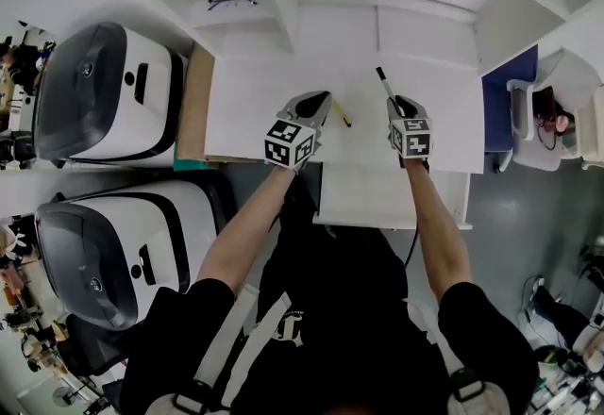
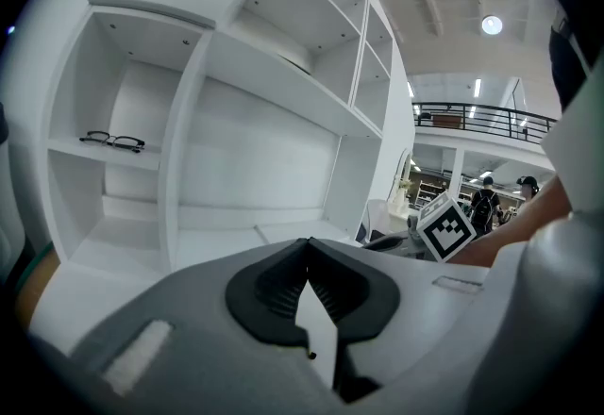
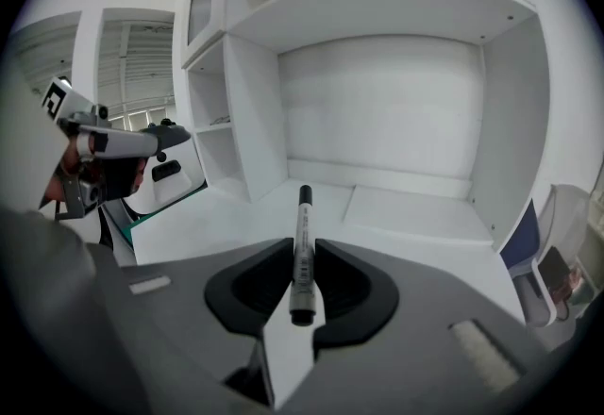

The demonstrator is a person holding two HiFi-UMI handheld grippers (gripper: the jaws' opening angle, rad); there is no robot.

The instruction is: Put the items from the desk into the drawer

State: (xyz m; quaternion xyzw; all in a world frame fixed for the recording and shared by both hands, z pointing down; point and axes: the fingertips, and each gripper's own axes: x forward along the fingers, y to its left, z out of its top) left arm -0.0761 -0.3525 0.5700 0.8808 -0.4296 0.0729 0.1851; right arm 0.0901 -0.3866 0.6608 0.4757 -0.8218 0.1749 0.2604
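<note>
Right gripper view: right claw (image 3: 301,251) pinches the marker (image 3: 303,224), its tip jutting forward past it.

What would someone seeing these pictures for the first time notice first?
Most striking is the marker clamped in the jaws of the right gripper, held above the white desk and pointing at the hutch. At the head view's left stand a bulky white machine with a dark lid and its twin, nearer the person. A pair of glasses lies alone on an upper-left shelf.
</note>
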